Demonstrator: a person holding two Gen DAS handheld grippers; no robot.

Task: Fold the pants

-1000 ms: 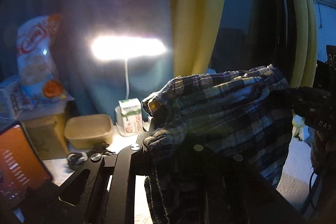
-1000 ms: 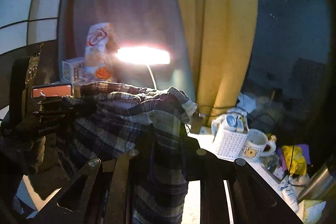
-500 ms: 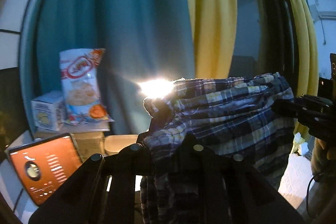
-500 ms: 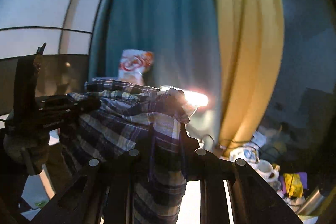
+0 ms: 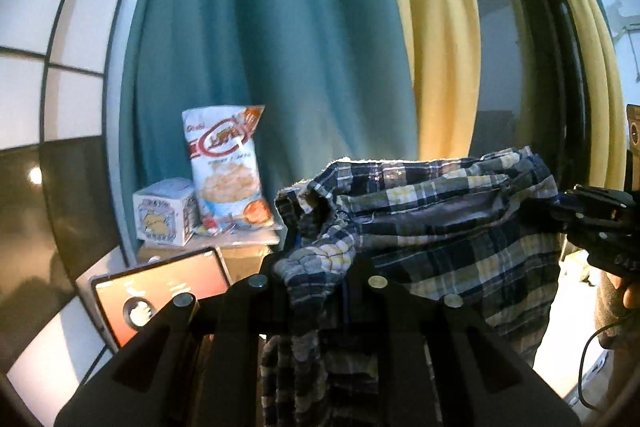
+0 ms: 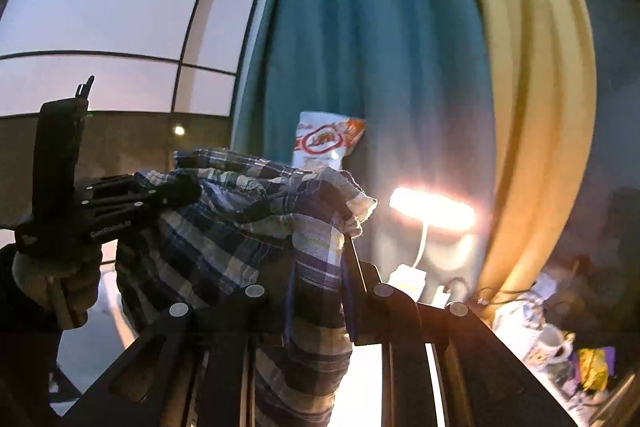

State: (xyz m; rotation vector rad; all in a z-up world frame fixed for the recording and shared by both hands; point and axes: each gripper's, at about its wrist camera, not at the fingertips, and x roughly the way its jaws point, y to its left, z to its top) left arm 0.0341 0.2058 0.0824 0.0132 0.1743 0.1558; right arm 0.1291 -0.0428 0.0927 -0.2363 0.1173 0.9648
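Note:
Blue, white and yellow plaid pants (image 5: 440, 211) hang in the air, stretched between my two grippers. My left gripper (image 5: 316, 267) is shut on a bunched corner of the cloth, and the rest droops below its fingers. In the left wrist view my right gripper (image 5: 560, 211) comes in from the right, clamped on the far end of the pants. In the right wrist view the right gripper (image 6: 316, 267) pinches a fold of the pants (image 6: 240, 227). The left gripper (image 6: 188, 191), held by a gloved hand (image 6: 56, 279), grips the other end.
A teal curtain (image 5: 260, 47) and a yellow curtain (image 5: 440, 47) hang just ahead. A snack bag (image 5: 224, 163), a small box (image 5: 164, 211) and an orange-screened tablet (image 5: 160, 295) stand at the left. A lit lamp (image 6: 432, 213), a carton (image 6: 408, 279) and a mug among clutter (image 6: 556, 343) lie right.
Both grippers have risen and swung sideways with the pants still stretched between them. The table top has dropped out of the left view, and the lamp is now hidden there.

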